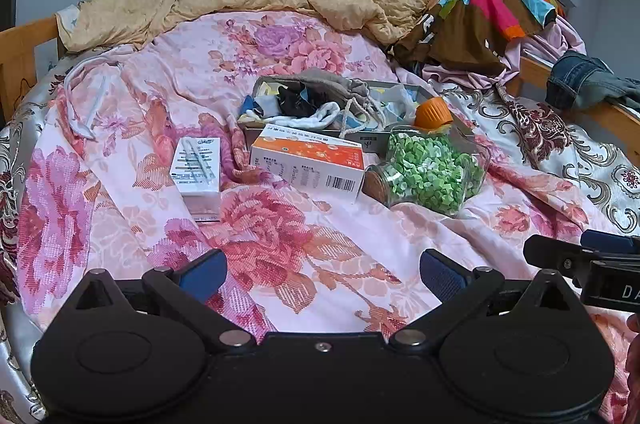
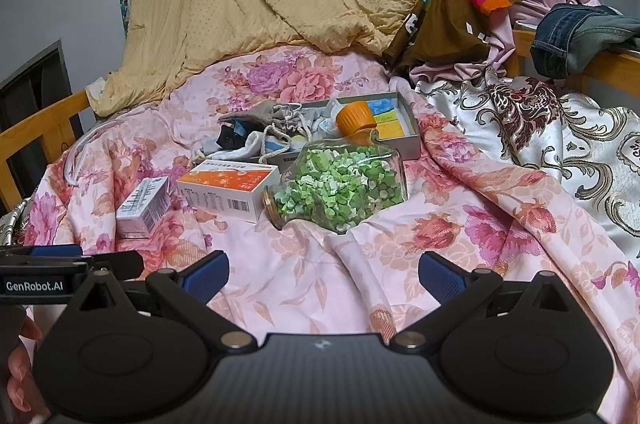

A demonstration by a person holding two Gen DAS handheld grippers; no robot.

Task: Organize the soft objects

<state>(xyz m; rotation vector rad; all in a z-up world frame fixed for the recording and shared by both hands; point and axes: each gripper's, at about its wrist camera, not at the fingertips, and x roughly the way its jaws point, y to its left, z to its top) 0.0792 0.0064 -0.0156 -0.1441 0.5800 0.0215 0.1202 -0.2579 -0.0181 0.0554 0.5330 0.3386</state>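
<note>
A grey shallow box (image 1: 258,88) (image 2: 408,111) sits mid-bed on the pink floral sheet, holding socks, a grey drawstring pouch (image 1: 344,87) (image 2: 286,115) and other soft cloth items. My left gripper (image 1: 322,274) is open and empty, low over the sheet well in front of the box. My right gripper (image 2: 323,276) is open and empty too, also short of the box. The right gripper shows at the left wrist view's right edge (image 1: 592,260).
In front of the box lie a glass jar of green paper bits (image 1: 432,175) (image 2: 340,187), an orange-white carton (image 1: 308,163) (image 2: 228,189) and a small white carton (image 1: 198,171) (image 2: 144,205). An orange-capped bottle (image 1: 432,111) (image 2: 356,117) stands by the box. Blankets and clothes pile behind.
</note>
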